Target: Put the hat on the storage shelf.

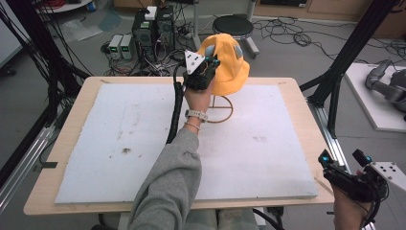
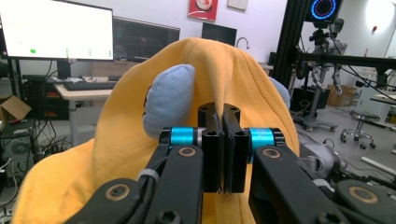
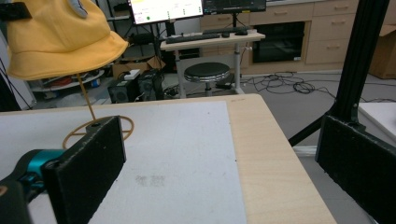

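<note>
Over the far middle of the table, the person's left forearm in a grey sleeve reaches straight forward, wrist bent up, carrying the left gripper against the near side of a yellow bucket hat. That hat sits on a thin wire stand whose ring-shaped foot rests on the white foam mat, toward the mat's far edge. From the left gripper view its two black jaws are pressed together with a pinched ridge of the hat's soft yellow cloth caught between the pads, just beside a padded, pale-blue ear sewn on the crown. At the table's near right corner, off the wooden edge, the other hand holds the right gripper low and roughly level; its jaws stand wide apart with nothing between them, and the flat foam-faced pads frame the bare mat in the right gripper view. A watch and a thin bracelet circle the left wrist, and a ribbed black cable trails from the left gripper down across the mat.
</note>
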